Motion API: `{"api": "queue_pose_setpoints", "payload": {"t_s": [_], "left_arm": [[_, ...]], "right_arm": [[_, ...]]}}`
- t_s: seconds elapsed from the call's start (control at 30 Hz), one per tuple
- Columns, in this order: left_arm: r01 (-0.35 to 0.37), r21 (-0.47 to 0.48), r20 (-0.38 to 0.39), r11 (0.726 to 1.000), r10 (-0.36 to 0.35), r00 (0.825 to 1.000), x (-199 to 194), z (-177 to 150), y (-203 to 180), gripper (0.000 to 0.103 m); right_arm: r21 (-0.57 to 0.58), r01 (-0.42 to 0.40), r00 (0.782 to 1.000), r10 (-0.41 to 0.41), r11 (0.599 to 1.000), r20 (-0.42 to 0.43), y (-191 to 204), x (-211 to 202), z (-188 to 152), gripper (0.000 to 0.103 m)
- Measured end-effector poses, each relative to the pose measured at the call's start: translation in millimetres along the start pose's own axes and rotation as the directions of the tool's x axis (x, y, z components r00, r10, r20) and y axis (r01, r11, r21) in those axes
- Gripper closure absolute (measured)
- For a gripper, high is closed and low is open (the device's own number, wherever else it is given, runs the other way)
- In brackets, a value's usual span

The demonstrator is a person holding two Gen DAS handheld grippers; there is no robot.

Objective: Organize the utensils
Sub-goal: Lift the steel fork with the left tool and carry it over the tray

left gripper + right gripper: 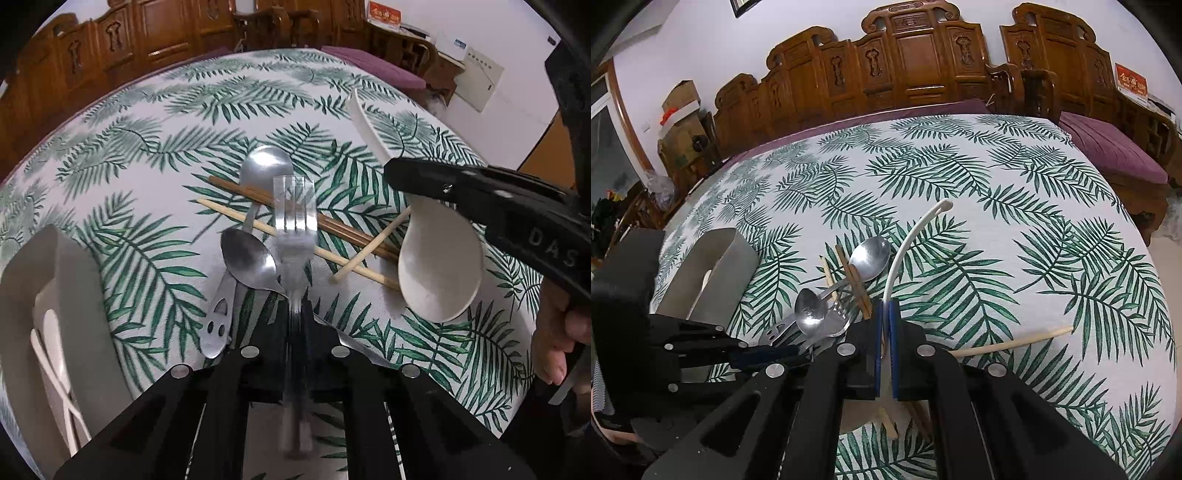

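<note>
Gripped fork by handle in left gripper, tines ahead; white spoon pinched in right gripper; holder lay left, nearer left hand.

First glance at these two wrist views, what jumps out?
Both claws are already loaded: the left claw is clamped on a clear plastic fork, and the right claw grips a white ladle by its curved handle. Below them a tangle of metal spoons and crossed chopsticks lies mid-table on the palm-leaf tablecloth. A white holder sits at the left edge in the left wrist view.
</note>
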State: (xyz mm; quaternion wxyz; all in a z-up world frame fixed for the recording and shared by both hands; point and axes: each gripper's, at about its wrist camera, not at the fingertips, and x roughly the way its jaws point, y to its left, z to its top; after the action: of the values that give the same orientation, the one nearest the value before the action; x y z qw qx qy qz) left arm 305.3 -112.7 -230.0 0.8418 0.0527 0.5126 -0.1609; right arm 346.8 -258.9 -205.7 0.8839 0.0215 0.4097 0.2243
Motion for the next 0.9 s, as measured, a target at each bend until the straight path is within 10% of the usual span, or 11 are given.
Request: {"api": "queue_pose_setpoints", "payload": {"t_s": [0.9], "left_arm": [[-0.075, -0.141, 0.201, 0.987, 0.102, 0.974, -116.5, -40.3, 97.4, 0.097]], "right_arm": [[-0.089, -0.051, 0.998, 0.049, 0.995, -0.031, 70.3, 21.0, 1.8, 0.098]]}}
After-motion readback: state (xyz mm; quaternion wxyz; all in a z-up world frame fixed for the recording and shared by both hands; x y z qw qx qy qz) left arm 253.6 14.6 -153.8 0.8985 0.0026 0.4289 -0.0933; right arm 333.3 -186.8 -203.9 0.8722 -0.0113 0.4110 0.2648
